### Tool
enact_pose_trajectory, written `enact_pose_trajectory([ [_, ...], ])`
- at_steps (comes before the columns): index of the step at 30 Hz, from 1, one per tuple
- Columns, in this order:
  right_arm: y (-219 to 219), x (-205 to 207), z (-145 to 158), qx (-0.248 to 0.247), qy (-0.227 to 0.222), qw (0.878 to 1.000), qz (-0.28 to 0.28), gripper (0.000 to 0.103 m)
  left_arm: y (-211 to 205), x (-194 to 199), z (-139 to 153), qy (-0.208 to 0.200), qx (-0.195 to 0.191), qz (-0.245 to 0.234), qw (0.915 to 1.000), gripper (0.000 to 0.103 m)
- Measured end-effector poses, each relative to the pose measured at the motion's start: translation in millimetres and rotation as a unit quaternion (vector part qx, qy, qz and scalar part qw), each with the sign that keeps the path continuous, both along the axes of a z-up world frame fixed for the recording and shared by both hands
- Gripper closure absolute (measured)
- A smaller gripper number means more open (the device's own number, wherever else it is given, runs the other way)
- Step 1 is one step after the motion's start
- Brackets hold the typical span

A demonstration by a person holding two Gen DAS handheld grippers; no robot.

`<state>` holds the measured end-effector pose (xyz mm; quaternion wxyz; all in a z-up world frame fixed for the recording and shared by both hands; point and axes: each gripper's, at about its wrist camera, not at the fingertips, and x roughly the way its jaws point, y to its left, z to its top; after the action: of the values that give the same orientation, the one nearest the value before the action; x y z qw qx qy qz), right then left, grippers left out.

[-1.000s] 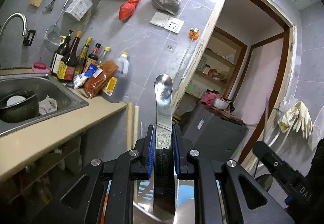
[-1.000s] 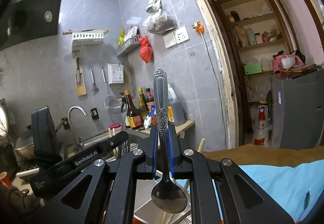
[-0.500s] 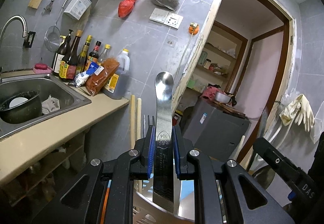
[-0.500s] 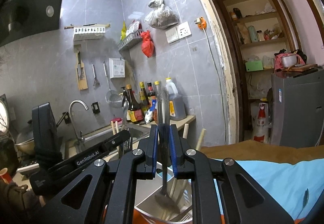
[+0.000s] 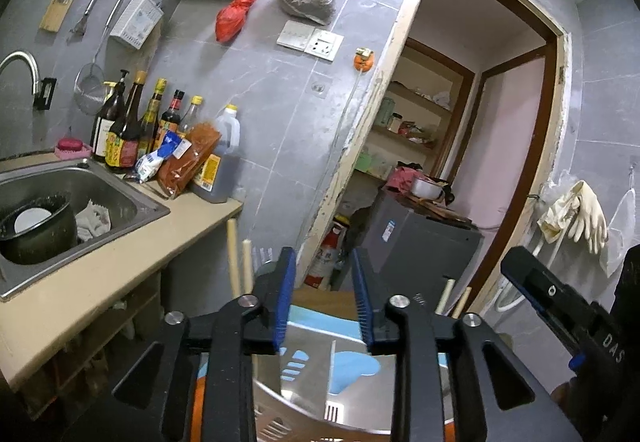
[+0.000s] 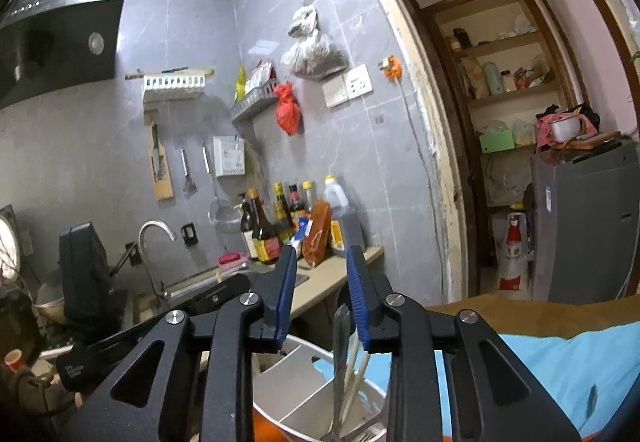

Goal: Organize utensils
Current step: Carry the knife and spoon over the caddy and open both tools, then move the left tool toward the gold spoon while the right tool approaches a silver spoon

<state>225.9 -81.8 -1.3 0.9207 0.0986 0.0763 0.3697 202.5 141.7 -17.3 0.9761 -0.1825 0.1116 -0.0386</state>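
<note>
My left gripper [image 5: 323, 298] is open and empty above a steel utensil holder [image 5: 304, 402] with slotted walls. Chopsticks [image 5: 238, 266] stand up beside it. My right gripper [image 6: 320, 294] is open and empty above the same divided holder [image 6: 296, 398]. A steel spoon [image 6: 340, 354] stands handle-up in one compartment next to pale chopsticks [image 6: 356, 370]. The left gripper's body [image 6: 120, 346] shows at lower left in the right wrist view, and the right gripper's body [image 5: 560, 302] shows at right in the left wrist view.
A counter [image 5: 92, 270] with a steel sink [image 5: 120, 198] holding a dark pot [image 5: 36, 226] lies to the left. Sauce bottles [image 5: 132, 126] line the wall. A grey fridge [image 5: 420, 242] stands in the doorway. A blue cloth [image 6: 560, 370] covers the surface at right.
Both grippers have opened and let go of their spoons, which dropped into the holder. Both grippers held spoons upright between shut fingers one second ago.
</note>
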Motion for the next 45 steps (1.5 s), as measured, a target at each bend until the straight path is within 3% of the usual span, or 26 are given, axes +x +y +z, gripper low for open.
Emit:
enact_pose_trajectory([
  [2,-9,-2,6,0.006,-0.004,1.0,-0.013,0.07,-5,-2,7,-0.003,0.005,-0.005,1.0,0.071],
  [5,-26,-5,13,0.015,-0.01,0.999,-0.038,0.046,-16,-3,18,-0.003,0.018,-0.01,0.9998,0.06],
  [9,-50,-9,19,0.015,-0.01,0.997,-0.07,0.031,-34,-5,31,-0.008,0.038,-0.014,0.9992,0.041],
  [11,-66,-14,20,0.013,-0.01,0.996,-0.087,0.026,-46,-7,36,-0.011,0.049,-0.012,0.9987,0.026],
  [16,-102,-23,18,-0.003,-0.001,0.992,-0.126,0.012,-79,-11,42,-0.011,0.073,-0.023,0.997,0.011],
  [18,-116,-27,16,-0.007,0.004,0.99,-0.141,0.002,-98,-13,41,-0.01,0.087,-0.031,0.9957,0.009],
  [24,-157,-37,8,-0.02,0.019,0.984,-0.179,0.0,-144,-21,27,0.004,0.11,-0.065,0.9918,0.008],
  [34,-210,-39,-21,-0.044,0.056,0.974,-0.214,0.0,-199,-27,-7,0.04,0.113,-0.098,0.988,0.008],
  [45,-244,-7,-69,-0.061,0.143,0.969,-0.194,0.0,-236,-7,-63,0.14,0.122,-0.149,0.9713,0.008],
])
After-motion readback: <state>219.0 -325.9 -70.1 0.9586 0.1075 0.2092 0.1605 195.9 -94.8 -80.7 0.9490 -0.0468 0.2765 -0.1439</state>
